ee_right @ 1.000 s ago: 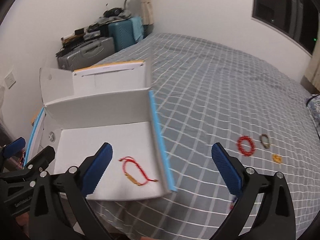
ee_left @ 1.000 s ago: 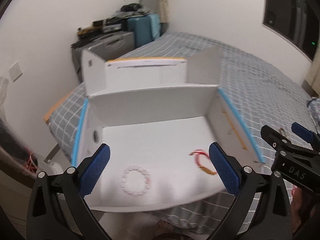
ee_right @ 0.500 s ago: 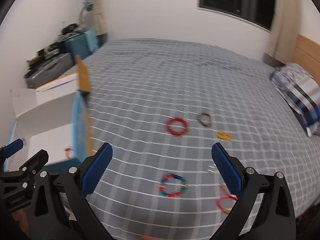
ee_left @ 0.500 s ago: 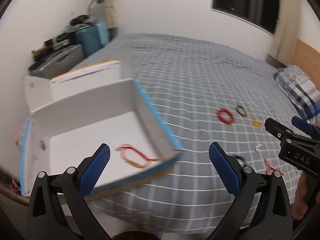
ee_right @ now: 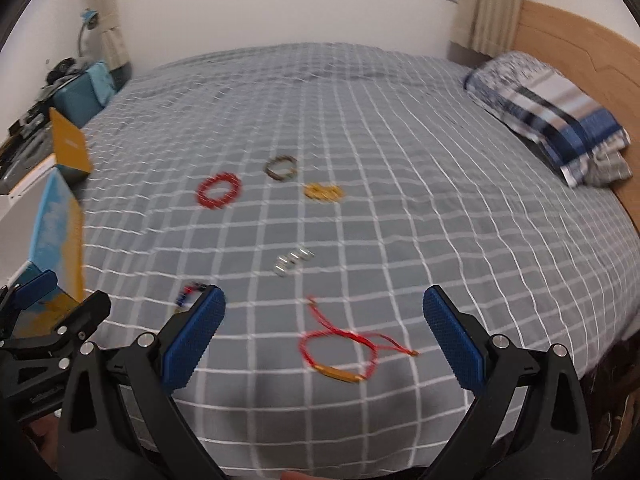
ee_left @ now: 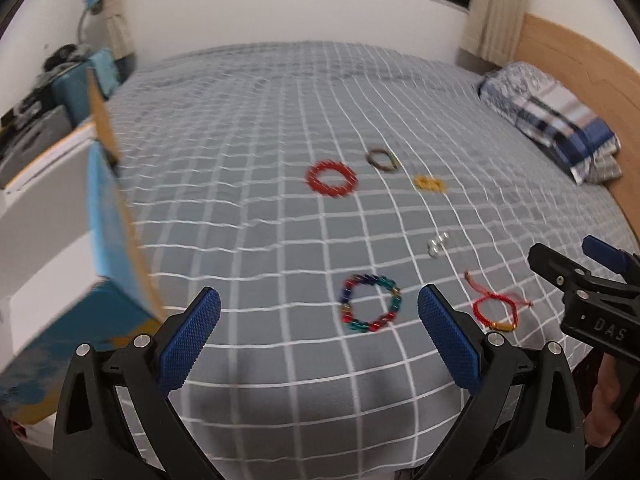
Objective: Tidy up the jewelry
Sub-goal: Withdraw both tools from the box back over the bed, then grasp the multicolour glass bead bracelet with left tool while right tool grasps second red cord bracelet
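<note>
Several pieces of jewelry lie on the grey checked bed. A multicoloured bead bracelet (ee_left: 371,304) lies just ahead of my open, empty left gripper (ee_left: 319,322). A red string bracelet (ee_right: 340,350) with a gold bar lies between the fingers of my open, empty right gripper (ee_right: 324,326); it also shows in the left wrist view (ee_left: 495,309). Farther off lie a red bead bracelet (ee_left: 331,179), a dark bracelet (ee_left: 383,159), a yellow piece (ee_left: 429,183) and small silver pieces (ee_left: 437,244). The white box (ee_left: 44,232) with blue edges stands at the left.
A striped pillow (ee_left: 552,114) lies at the far right by the wooden headboard (ee_left: 580,60). Suitcases and a blue lamp (ee_left: 90,4) stand beyond the box at the far left. The right gripper (ee_left: 588,304) shows at the right edge of the left wrist view.
Both grippers have swung right, away from the white box and its bracelets, and now face the jewelry spread on the bed. Both stay open.
</note>
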Tool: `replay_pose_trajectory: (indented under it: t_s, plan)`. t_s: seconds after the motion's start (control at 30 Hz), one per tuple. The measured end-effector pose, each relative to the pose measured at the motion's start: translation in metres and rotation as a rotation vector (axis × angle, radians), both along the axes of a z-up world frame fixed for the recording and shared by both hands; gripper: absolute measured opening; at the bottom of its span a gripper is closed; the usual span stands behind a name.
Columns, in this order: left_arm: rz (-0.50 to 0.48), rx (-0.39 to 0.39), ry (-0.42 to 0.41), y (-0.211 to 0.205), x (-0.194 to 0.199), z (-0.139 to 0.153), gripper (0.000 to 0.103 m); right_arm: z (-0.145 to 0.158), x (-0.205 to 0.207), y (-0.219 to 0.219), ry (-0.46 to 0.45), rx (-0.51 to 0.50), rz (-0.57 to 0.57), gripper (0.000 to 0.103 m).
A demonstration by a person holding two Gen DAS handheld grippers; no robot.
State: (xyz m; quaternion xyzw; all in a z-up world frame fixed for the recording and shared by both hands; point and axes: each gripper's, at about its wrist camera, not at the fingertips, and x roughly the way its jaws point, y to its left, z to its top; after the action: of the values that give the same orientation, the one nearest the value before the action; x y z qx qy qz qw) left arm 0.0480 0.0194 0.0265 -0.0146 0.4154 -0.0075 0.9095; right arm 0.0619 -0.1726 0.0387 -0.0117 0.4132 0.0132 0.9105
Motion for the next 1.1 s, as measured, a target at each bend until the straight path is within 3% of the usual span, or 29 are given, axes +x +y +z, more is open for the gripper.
replay_pose_trajectory:
  t_s: [0.3, 0.5, 0.93, 1.0, 1.1]
  plan:
    - [-0.035, -0.019, 0.042, -0.026, 0.034, -0.054, 0.097, -0.051, 0.009, -0.025, 0.074, 0.026, -0.03, 0.095]
    - [-0.057, -0.009, 0.062, -0.037, 0.048, -0.074, 0.097, -0.08, 0.017, -0.025, 0.107, 0.069, -0.017, 0.095]
    - [-0.029, 0.025, 0.105, -0.046, 0.068, -0.104, 0.095, -0.112, 0.029, -0.015, 0.155, 0.014, 0.008, 0.095]
    - [-0.015, 0.017, 0.108, -0.044, 0.068, -0.105, 0.085, -0.114, 0.029, -0.014, 0.157, 0.005, 0.01, 0.095]
    - [0.0, 0.018, 0.111, -0.041, 0.068, -0.105, 0.071, -0.115, 0.029, -0.013, 0.156, 0.005, 0.018, 0.085]
